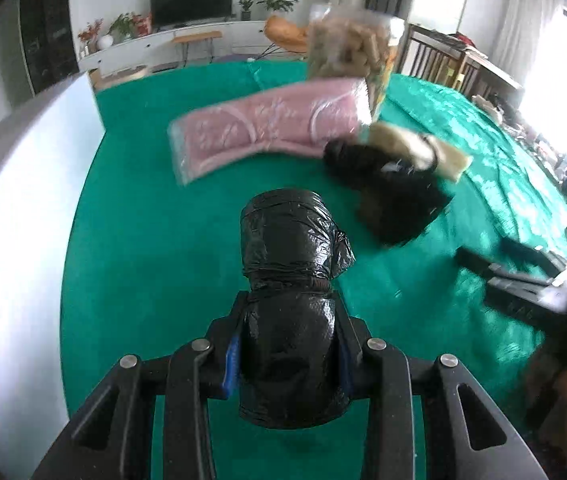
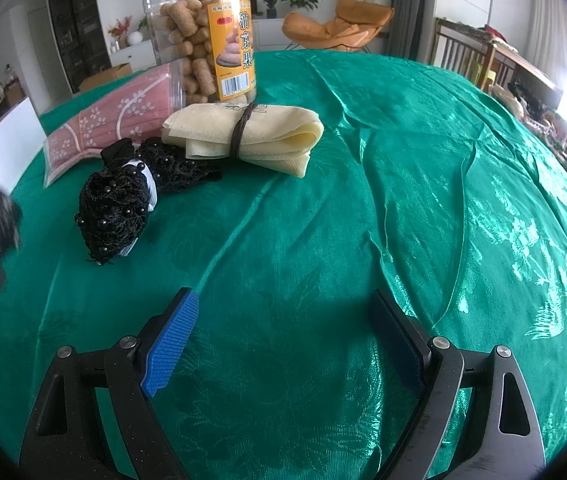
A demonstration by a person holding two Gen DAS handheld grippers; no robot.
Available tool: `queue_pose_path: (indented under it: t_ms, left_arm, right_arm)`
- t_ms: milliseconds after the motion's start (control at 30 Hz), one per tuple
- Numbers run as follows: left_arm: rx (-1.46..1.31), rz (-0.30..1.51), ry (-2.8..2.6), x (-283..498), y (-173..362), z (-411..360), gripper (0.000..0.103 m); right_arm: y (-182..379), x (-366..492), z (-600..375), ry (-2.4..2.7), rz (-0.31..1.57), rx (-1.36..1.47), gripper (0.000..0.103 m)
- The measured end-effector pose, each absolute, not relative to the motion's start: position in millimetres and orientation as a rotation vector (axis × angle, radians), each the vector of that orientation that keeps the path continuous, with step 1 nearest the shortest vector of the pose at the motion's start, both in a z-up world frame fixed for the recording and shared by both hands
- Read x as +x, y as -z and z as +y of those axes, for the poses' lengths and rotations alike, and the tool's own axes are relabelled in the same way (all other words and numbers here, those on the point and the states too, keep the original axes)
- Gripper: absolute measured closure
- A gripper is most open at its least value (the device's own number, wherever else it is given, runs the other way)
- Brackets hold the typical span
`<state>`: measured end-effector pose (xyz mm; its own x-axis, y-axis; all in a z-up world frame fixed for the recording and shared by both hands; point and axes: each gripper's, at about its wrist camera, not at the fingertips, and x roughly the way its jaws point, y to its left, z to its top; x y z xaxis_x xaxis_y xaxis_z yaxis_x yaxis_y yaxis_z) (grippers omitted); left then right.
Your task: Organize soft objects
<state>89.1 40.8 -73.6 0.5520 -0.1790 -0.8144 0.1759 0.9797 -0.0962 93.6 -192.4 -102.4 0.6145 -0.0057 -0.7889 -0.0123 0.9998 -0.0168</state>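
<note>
The left hand-held gripper (image 1: pixel 289 354) is clamped on a black bag roll (image 1: pixel 291 276), a bundle of crinkled black plastic tied round the middle with a band. The blue pads press its lower half from both sides, and its upper half sticks out beyond the fingertips, above the green cloth (image 1: pixel 143 248) on the bench. The roll is clear of the cloth, carried in the air over the near left part of the bench. Motion blur in the left wrist view suggests it is in transit.

The right hand-held gripper (image 2: pixel 283 340) stands wide open with nothing between its jaws, low over bare cloth on the near side.

The other things sit in a loose cluster at the far left. A pink packet (image 2: pixel 119 116) lies flat, with a clear snack jar (image 2: pixel 203 36) standing upright just behind it. A folded cream cloth (image 2: pixel 243 136) bound with a dark band lies in front of the jar. A black beaded net (image 2: pixel 119 208) lies nearest, its far end touching the cream cloth.

By my reading, the task is partway through: one soft item is in hand and heading for the group, but not yet set down. Whether the cluster is already the tidy arrangement or a pile awaiting sorting cannot be told. What seems left is to place the roll beside the others and perhaps straighten the net, which sprawls unevenly.
</note>
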Motion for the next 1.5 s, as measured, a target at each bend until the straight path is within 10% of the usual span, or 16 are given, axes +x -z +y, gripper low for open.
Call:
queue_pose_path:
  t_ms: [133,200,400,1500]
  left_arm:
    - [0.054,0.944,0.160,93,90,45,0.050]
    - [0.057,0.934,0.115,97,95,49,0.012]
    - [0.025,0.958,0.096,108,105,58,0.000]
    - [0.046,0.946,0.138,109,107,61,0.000]
  right_arm:
    - [102,93,-192,-0.004,0.909,-0.021,0.014]
    - [102,93,-192,-0.004,0.910,-0.021,0.014]
    - [102,93,-192,-0.004,0.910,-0.021,0.014]
    - [103,94,-191,-0.006,0.912,-0.022,0.014]
